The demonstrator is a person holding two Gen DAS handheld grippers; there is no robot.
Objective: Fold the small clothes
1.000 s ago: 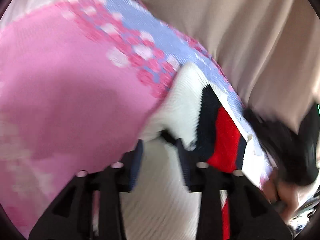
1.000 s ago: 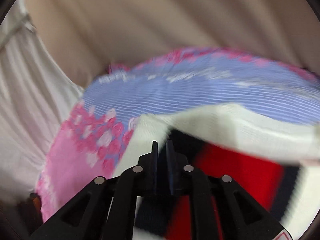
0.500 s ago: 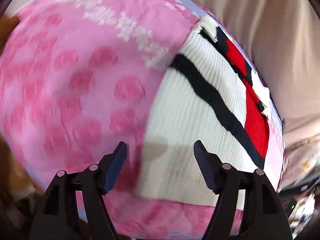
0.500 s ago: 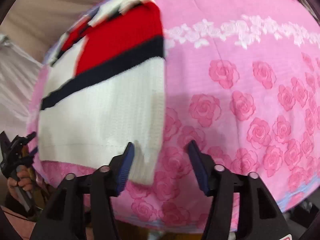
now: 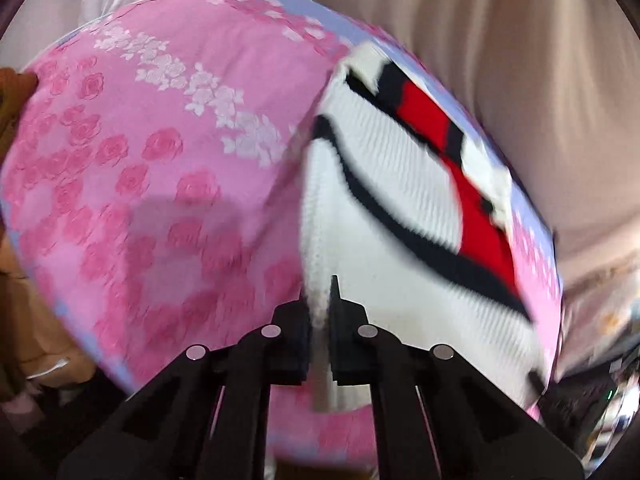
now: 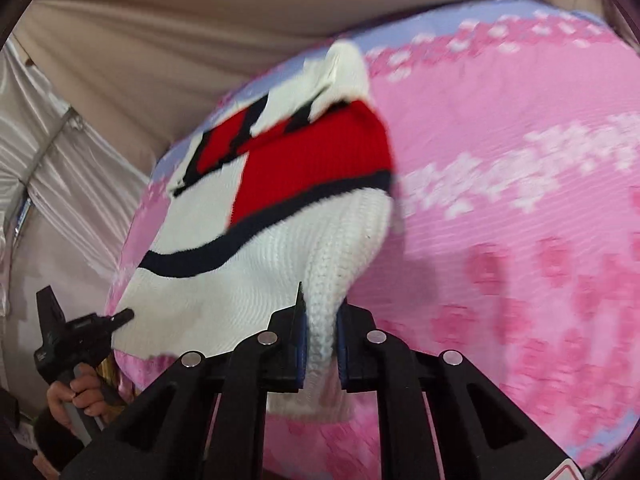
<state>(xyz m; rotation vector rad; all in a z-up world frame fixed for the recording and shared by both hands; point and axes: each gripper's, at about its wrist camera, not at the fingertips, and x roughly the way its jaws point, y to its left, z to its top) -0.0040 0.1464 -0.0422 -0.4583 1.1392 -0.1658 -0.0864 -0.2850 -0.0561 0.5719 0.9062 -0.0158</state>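
Two claws are pinching the same knitted garment, one at each near corner. Your left claw [image 5: 320, 320] has just been closing, and its black fingers now press a thin fold of the sweater [image 5: 400, 216] at its near left edge. Your right claw [image 6: 320, 332] has just been closing too, with a thick bunched roll of white rib knit squeezed between its blue-lined pads. From the right wrist view, your left claw [image 6: 120, 316] shows as a small black beak touching the sweater's far left corner, with your hand [image 6: 76, 394] wrapped round its grip.

The sweater is a chunky ribbed knit, mostly white, crossed by a curved navy stripe and topped by a red panel edged in navy, with a white collar at the far end. It lies on a bench covered by a smooth pink cloth [image 5: 160, 184] woven with darker pink roses, a band of white blossoms, and a pale blue border. Behind the bench hangs a beige curtain [image 5: 520, 60] in soft vertical folds, with shinier satin drapes [image 6: 52, 184] beside it.
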